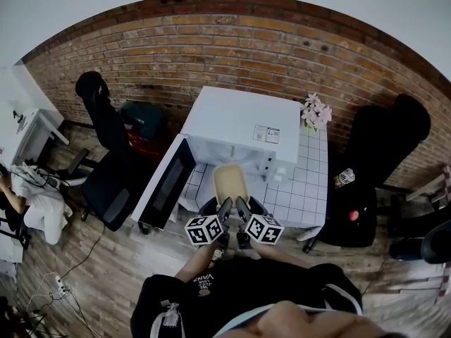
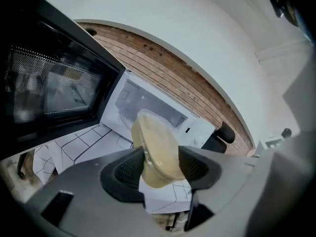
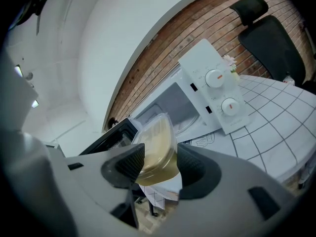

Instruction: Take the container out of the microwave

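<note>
A clear lidded container (image 1: 230, 182) with beige contents hangs in front of the white microwave (image 1: 239, 122), above the tiled table. The microwave's door (image 1: 165, 183) stands swung open to the left. My left gripper (image 1: 224, 207) is shut on the container's near left side and my right gripper (image 1: 242, 207) on its near right side. In the left gripper view the container (image 2: 157, 149) sits tilted between the pads, with the left gripper (image 2: 161, 168) pressing on both sides and the empty cavity (image 2: 148, 107) behind. In the right gripper view the right gripper (image 3: 160, 165) clamps the container (image 3: 156, 147) the same way.
The white tiled table (image 1: 304, 189) carries the microwave and a pink flower bunch (image 1: 316, 111). Black chairs stand at the left (image 1: 113, 167) and right (image 1: 377, 160). A brick wall runs behind. The microwave's knobs (image 3: 217, 90) face the right gripper.
</note>
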`<state>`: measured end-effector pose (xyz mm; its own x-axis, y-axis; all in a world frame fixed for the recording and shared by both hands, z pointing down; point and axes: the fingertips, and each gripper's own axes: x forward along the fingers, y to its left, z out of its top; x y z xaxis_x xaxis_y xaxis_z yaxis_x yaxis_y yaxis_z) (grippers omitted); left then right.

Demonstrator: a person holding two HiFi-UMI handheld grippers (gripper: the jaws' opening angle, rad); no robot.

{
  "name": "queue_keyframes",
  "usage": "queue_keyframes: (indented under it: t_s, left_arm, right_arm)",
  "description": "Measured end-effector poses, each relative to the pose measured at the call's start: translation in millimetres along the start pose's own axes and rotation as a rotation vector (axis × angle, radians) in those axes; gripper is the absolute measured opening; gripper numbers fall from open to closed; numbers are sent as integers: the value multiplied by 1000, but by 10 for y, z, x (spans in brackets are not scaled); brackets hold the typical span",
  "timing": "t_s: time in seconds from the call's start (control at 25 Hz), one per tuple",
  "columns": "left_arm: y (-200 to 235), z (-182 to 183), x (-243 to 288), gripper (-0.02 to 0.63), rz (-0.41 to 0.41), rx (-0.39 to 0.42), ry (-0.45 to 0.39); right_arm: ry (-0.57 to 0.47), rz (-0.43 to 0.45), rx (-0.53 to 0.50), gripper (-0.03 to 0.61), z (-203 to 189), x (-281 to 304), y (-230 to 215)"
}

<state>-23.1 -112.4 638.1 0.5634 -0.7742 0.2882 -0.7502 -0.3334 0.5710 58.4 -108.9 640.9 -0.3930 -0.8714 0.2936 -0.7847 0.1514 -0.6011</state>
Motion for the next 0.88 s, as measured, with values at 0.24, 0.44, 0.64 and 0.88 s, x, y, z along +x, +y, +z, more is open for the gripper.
queue_keyframes:
  t_s: [0.24,0.44,0.64,0.88]
  left_arm:
    - [-71,-111,-93,227,16,0,-7]
    - [-144,-206,-164,227,24,-5,-11]
    - [-206,-308,-225,227,35,-16,-17]
    - [-257,-400,-279,227,46,-25,-24]
  right_arm:
    - [18,17,-9,199,-55,-129,-19]
    - [28,24,-12,199,-99,-252,-37]
    - [43,31,-17,198,-145,-359,-75]
    - [68,33,-29,196,-204,-449,-121]
